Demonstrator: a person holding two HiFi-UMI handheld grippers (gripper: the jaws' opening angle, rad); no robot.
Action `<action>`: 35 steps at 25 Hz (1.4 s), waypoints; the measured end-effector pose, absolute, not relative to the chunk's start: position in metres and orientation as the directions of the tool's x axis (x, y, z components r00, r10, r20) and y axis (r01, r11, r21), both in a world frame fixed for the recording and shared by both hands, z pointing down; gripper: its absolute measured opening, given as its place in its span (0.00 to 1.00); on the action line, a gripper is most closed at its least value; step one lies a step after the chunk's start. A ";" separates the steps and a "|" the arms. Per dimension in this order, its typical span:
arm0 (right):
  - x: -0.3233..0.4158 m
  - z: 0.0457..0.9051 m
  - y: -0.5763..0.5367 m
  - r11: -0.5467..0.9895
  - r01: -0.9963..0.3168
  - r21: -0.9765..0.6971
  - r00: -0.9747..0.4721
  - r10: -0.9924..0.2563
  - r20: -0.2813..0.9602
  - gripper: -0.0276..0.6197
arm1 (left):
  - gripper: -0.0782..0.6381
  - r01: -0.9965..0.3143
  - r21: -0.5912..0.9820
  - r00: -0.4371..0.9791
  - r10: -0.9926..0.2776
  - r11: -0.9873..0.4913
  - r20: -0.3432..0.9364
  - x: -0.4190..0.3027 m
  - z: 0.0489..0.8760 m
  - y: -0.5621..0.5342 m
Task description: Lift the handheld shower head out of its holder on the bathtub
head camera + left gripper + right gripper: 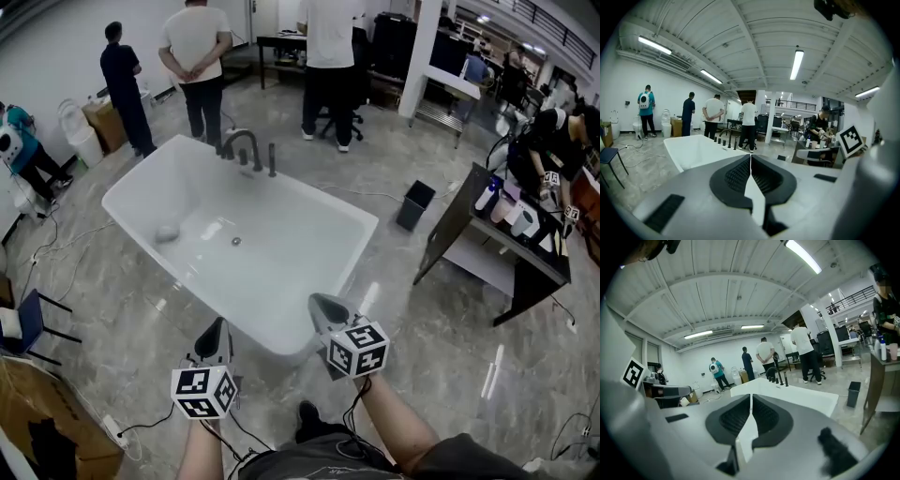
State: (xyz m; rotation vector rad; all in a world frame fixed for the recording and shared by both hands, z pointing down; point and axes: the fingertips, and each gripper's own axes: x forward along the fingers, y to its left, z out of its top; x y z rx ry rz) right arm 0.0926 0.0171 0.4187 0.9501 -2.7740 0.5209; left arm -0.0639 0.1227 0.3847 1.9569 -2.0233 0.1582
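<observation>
Both jaws are pressed together with nothing in them. The left gripper (218,330) and right gripper (322,305) sit just short of the near corner of the white rectangular bathtub (300,262). The slim dark handheld shower head (272,160) stands upright in its holder on the far rim, beside the dark curved faucet (240,143), well apart from both.

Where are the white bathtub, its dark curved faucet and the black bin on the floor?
White rectangular bathtub (274,255): head view, bare inner floor.
Dark curved metal faucet (240,136): head view, top of arch.
Black square floor bin (415,206): head view, front side.
</observation>
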 end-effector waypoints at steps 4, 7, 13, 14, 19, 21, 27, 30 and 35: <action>0.088 0.424 -0.015 0.751 -0.598 -0.278 -0.800 -0.540 0.262 0.09 | 0.13 -0.987 0.147 -0.021 -0.955 0.067 0.297 -0.060 0.385 0.094; 0.085 0.425 -0.026 0.755 -0.591 -0.284 -0.805 -0.532 0.262 0.09 | 0.13 -0.986 0.150 -0.022 -0.954 0.069 0.298 -0.060 0.384 0.082; 0.076 0.434 -0.046 0.757 -0.586 -0.290 -0.809 -0.520 0.276 0.09 | 0.13 -0.983 0.161 -0.033 -0.954 0.084 0.297 -0.077 0.383 0.061; 0.074 0.435 -0.051 0.754 -0.589 -0.292 -0.806 -0.522 0.277 0.09 | 0.13 -0.983 0.162 -0.032 -0.955 0.083 0.295 -0.081 0.383 0.055; 0.052 0.441 -0.078 0.743 -0.607 -0.282 -0.792 -0.534 0.295 0.09 | 0.13 -0.986 0.156 -0.020 -0.959 0.066 0.281 -0.111 0.385 0.022; 0.041 0.443 -0.091 0.734 -0.621 -0.275 -0.781 -0.549 0.297 0.09 | 0.13 -0.987 0.156 -0.004 -0.960 0.050 0.280 -0.126 0.387 0.005; -0.001 0.446 -0.146 0.688 -0.685 -0.240 -0.726 -0.616 0.306 0.09 | 0.13 -0.984 0.176 0.067 -0.964 -0.022 0.259 -0.181 0.392 -0.063; -0.027 0.450 -0.175 0.650 -0.721 -0.241 -0.691 -0.648 0.322 0.09 | 0.13 -0.980 0.191 0.101 -0.957 -0.050 0.270 -0.212 0.399 -0.095; -0.062 0.456 -0.220 0.566 -0.785 -0.253 -0.619 -0.705 0.346 0.09 | 0.13 -0.974 0.204 0.156 -0.942 -0.097 0.298 -0.259 0.406 -0.143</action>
